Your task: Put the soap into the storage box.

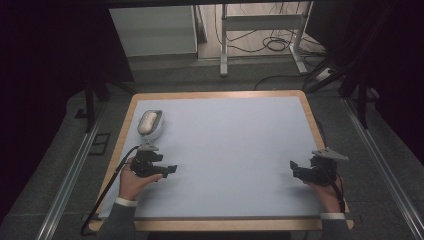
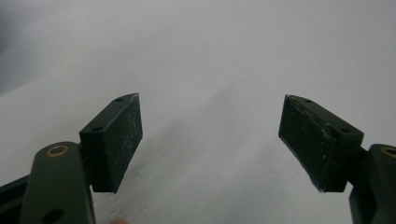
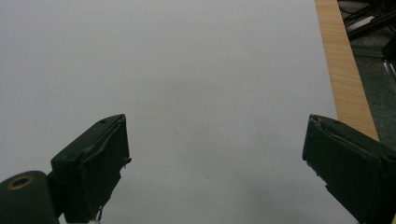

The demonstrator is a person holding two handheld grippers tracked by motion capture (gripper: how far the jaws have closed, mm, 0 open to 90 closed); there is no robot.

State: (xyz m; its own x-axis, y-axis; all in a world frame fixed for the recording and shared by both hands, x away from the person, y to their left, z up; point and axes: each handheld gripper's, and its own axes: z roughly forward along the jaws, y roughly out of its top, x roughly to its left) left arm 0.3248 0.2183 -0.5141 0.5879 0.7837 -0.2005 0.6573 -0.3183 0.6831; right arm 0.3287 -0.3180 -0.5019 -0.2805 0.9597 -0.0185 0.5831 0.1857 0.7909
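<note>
A white oblong object (image 1: pixel 147 121) lies in a pale shallow tray (image 1: pixel 158 130) at the mat's far left. Just nearer than the tray, my left gripper (image 1: pixel 170 170) rests low over the pale blue mat (image 1: pixel 230 150) and points right. In the left gripper view its jaws stand wide apart, so this gripper (image 2: pixel 210 135) is open with only bare mat between them. At the mat's right side, a hand holds my right gripper (image 1: pixel 295 167), which points left. The right gripper view shows this gripper (image 3: pixel 217 158) open too, with nothing between the jaws.
The mat covers a wooden table whose edge (image 1: pixel 220 93) shows around it, and as a strip (image 3: pixel 345 70) in the right gripper view. Beyond the table stand a metal desk frame (image 1: pixel 260 22) and floor cables (image 1: pixel 275 45). Metal rails (image 1: pixel 380 160) run along both sides.
</note>
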